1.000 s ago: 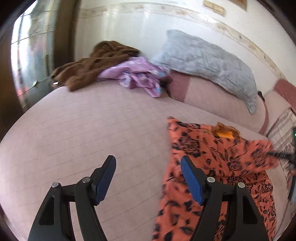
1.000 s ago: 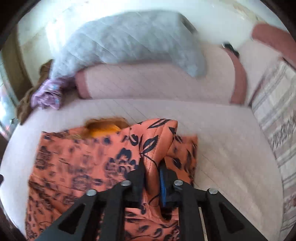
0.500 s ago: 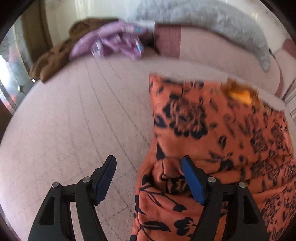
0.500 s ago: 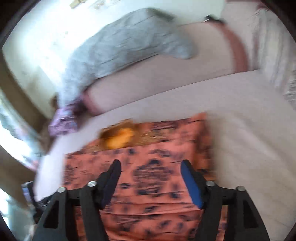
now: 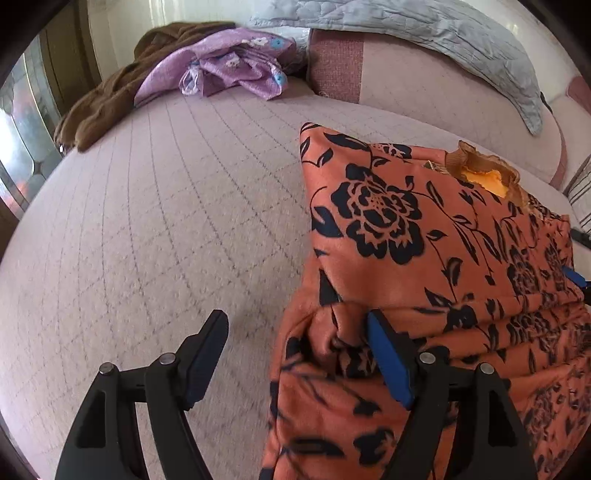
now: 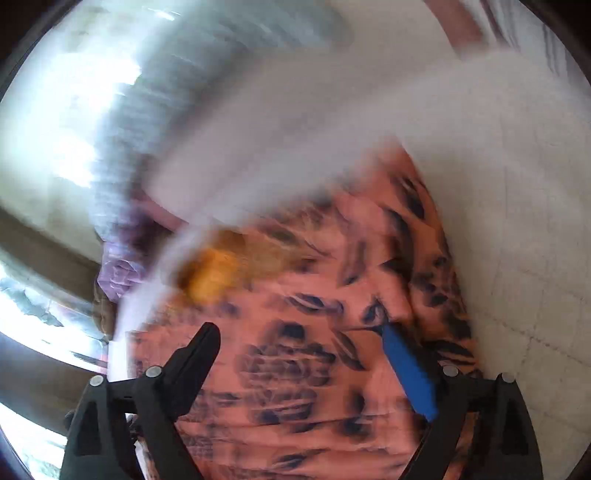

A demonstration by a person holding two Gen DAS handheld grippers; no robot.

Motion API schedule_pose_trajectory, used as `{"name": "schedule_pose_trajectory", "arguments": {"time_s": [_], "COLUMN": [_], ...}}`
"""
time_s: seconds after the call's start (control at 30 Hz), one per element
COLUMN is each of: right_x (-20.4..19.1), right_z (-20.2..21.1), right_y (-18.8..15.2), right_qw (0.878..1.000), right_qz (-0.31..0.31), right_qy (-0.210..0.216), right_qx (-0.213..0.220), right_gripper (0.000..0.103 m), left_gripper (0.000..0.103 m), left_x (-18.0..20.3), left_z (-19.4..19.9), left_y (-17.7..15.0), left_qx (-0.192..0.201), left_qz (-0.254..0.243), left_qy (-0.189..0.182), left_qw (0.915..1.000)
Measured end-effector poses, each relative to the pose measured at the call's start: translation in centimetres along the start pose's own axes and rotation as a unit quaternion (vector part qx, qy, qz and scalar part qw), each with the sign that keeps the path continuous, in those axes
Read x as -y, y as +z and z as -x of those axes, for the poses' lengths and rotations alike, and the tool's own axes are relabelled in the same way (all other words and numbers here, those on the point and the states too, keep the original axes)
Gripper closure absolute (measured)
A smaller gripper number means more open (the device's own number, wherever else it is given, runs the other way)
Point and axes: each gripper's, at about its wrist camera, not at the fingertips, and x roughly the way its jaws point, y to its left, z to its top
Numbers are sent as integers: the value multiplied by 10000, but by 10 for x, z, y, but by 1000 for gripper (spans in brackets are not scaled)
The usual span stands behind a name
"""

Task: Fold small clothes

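Observation:
An orange garment with a black flower print (image 5: 424,236) lies on the pink bed, its right side folded over; a yellow-orange collar (image 5: 484,179) shows at its far edge. My left gripper (image 5: 295,354) is open at the garment's bunched left edge, one finger over the cloth, the other over bare bedspread. My right gripper (image 6: 299,358) is open just above the same garment (image 6: 332,295); that view is blurred by motion. A blue pad of the right gripper (image 5: 574,277) peeks over the garment's right side.
A purple floral garment (image 5: 229,66) and a brown one (image 5: 110,96) lie heaped at the far left of the bed (image 5: 147,221). A grey quilted pillow (image 5: 424,33) rests on the pink bolster at the back. A striped cushion (image 5: 581,192) sits at the right.
My right gripper let go of the garment's right side, opened, and swung over the folded cloth. My left gripper moved forward to the garment's left edge and stayed open.

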Motion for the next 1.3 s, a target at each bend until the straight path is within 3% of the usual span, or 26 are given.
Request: {"name": "schedule_pose_trajectory", "arguments": {"time_s": [0.03,0.17,0.33,0.47,0.53,0.63,0.73,0.87,1.03,1.1,1.17,1.3], "right_x": [-1,-22,-13,17,28,23,25,45,59,61,66,76], "right_z": [11,49,113,146,164,187,206,220,208,212,211,211], "right_y": [-1,-23,-106,-175,-206,-230,-243,-252,-267,-271,-273,-276], "right_qw": [9995,9993,9988,9977,9988,9974,9982,9972,9994,9994,9991,9989], "right_qz": [-117,77,408,344,362,511,439,42,-152,-182,-293,-387], "right_qy": [131,160,-85,-584,-339,-493,-373,-665,-242,-229,-274,-220], "right_qx": [254,328,256,-38,-53,-74,147,343,-194,-174,-162,-167], "right_gripper": [12,12,12,12,12,12,12,12,14,35,46,50], "left_gripper": [26,26,26,26,26,26,26,26,26,26,26,26], "left_x": [-7,-29,-54,-52,-50,-46,-44,-41,-37,-39,-45,-49], "left_z": [5,51,97,106,109,125,132,132,139,140,140,136], "left_y": [-3,-31,-101,-150,-167,-180,-192,-201,-209,-212,-217,-223], "left_qx": [38,340,64,-263,-377,-305,-341,-443,-430,-417,-468,-504], "left_qz": [23,88,493,458,471,552,662,561,595,628,629,560], "left_qy": [-22,-228,-737,-805,-789,-928,-995,-824,-853,-763,-723,-548], "left_qw": [10000,9991,9960,9954,9951,9937,9922,9940,9936,9942,9943,9957]}}
